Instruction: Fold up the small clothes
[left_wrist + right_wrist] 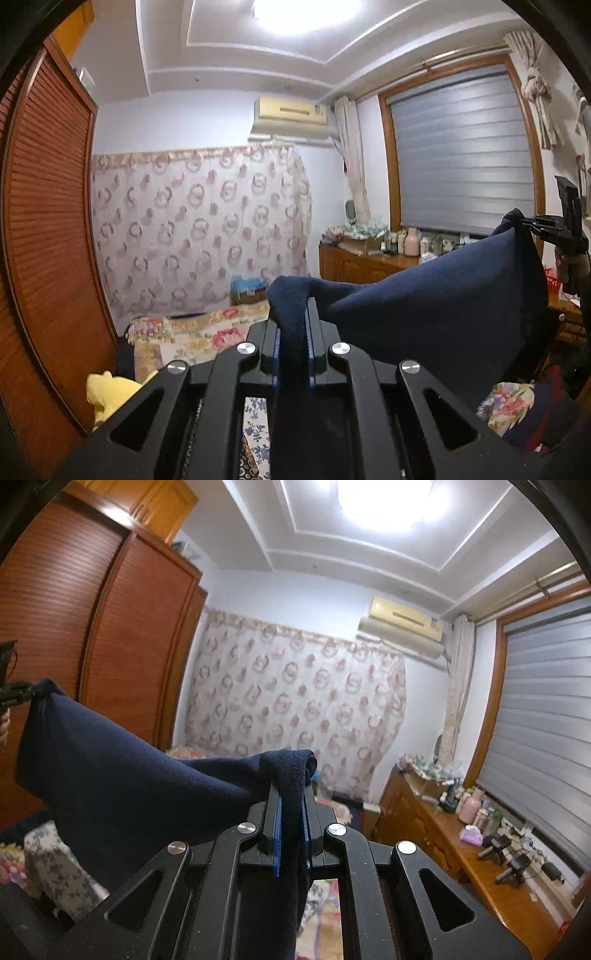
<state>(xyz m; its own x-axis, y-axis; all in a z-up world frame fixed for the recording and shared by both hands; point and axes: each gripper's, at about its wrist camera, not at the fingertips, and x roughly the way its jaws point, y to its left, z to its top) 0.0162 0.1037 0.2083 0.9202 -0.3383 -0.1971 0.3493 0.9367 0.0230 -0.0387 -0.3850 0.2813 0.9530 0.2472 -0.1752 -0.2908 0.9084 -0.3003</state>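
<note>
**Dark blue cloth hanging stretched between two grippers**

The bed point(207, 332) with its flowered cover is lying far below and ahead, and the wardrobe point(48, 221) is standing at the left. Above the bed, the dark blue garment point(443, 295) is hanging in the air, spanning from one gripper to the other and sagging in a broad fold between them.

The left gripper point(293, 332) is pinching one upper corner, its fingers pressed together on a bunched wad of cloth that is spilling over the tips. The right gripper point(291, 812) is doing the same at the other corner, with fabric trailing down between its fingers toward the camera.

The cloth is looking soft, light and fleecy, draping freely with no stiffness, so it is likely to droop and crumple wherever it is unsupported. Corners and edges are seeming the best places to hold it, and both grips are sitting right there, at opposite ends of the top edge.
</note>
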